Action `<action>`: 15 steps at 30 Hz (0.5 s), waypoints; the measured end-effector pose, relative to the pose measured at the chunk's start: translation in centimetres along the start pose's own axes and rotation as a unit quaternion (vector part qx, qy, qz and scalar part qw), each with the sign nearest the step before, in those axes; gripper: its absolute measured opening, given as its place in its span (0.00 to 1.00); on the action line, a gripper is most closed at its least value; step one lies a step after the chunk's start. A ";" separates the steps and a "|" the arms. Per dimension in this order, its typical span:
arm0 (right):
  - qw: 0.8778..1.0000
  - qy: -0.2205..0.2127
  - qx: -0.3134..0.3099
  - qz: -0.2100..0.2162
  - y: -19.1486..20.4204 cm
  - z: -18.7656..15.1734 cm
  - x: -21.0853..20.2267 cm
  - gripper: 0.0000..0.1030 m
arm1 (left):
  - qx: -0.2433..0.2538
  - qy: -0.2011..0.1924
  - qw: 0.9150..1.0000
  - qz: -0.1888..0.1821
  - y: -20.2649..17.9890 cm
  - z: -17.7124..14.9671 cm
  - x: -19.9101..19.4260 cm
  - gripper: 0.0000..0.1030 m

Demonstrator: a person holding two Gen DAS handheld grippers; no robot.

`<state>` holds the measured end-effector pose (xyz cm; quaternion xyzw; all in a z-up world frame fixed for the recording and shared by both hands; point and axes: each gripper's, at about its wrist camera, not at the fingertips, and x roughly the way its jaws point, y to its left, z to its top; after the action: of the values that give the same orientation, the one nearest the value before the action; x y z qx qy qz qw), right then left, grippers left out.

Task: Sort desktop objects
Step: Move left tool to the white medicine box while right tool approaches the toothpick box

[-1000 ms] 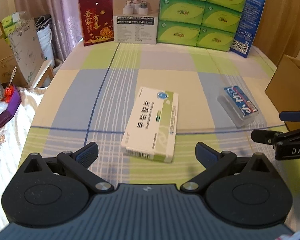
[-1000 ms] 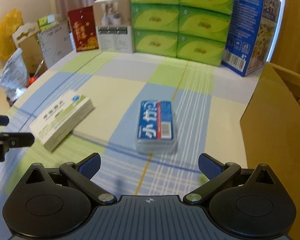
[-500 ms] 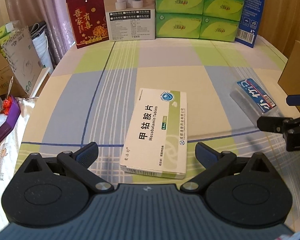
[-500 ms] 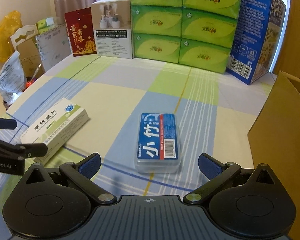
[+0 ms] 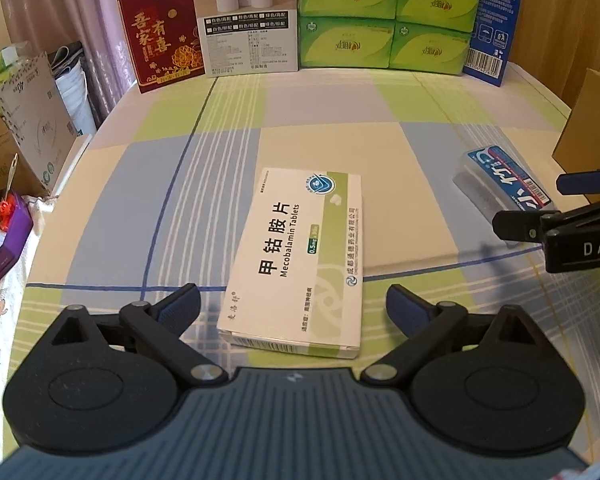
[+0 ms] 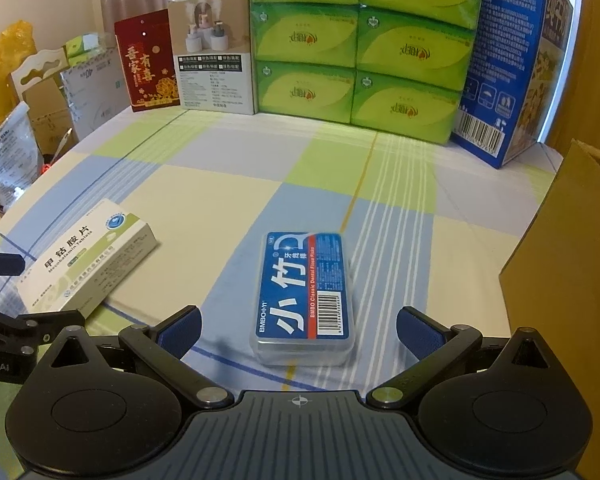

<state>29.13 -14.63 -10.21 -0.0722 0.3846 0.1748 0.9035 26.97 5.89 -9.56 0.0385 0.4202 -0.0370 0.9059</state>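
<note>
A white and green tablet box (image 5: 300,256) lies flat on the checked tablecloth, its near end between the fingers of my left gripper (image 5: 293,307), which stands open. The same tablet box (image 6: 88,260) shows at the left of the right wrist view. A clear plastic floss-pick case with a blue label (image 6: 305,292) lies just ahead of my right gripper (image 6: 299,330), open, with the case's near end reaching between the fingers. The floss case (image 5: 500,184) also appears at the right of the left wrist view, beside the right gripper's fingers (image 5: 516,224).
A brown cardboard box (image 6: 568,264) stands at the right table edge. Along the back stand green tissue packs (image 6: 360,40), a blue carton (image 6: 512,56), a white humidifier box (image 5: 244,20) and a red packet (image 5: 160,32). Bags and boxes crowd the left side (image 5: 24,128).
Both grippers have moved forward and lower over the table: the tablet box and the floss case now sit closer and larger between their open fingers. Neither object has moved.
</note>
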 end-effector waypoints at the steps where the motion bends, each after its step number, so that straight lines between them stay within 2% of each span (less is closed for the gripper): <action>1: 1.000 -0.001 0.001 0.000 0.0 0.0 0.1 0.98 | -0.004 0.003 1.000 -0.001 0.1 0.0 0.1 0.90; 5: 1.000 -0.004 0.007 0.001 -0.4 0.0 0.3 0.98 | -0.009 0.003 1.000 -0.004 0.0 -0.1 0.3 0.86; 8: 1.000 -0.009 0.015 0.009 -0.7 0.0 0.5 0.98 | -0.006 0.000 1.000 -0.002 -0.3 -0.1 0.3 0.79; 11: 1.000 -0.018 0.017 0.015 -0.7 0.1 0.4 0.98 | -0.008 -0.003 1.000 0.002 -0.4 0.0 0.4 0.78; 15: 1.000 -0.020 0.006 0.012 -0.3 0.2 0.7 0.98 | -0.006 -0.003 1.000 -0.003 -0.6 0.2 0.6 0.68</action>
<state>29.83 -14.64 -10.57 -0.0585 0.3680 0.1848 0.9094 27.43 5.24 -9.92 0.0320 0.4178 -0.0371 0.9072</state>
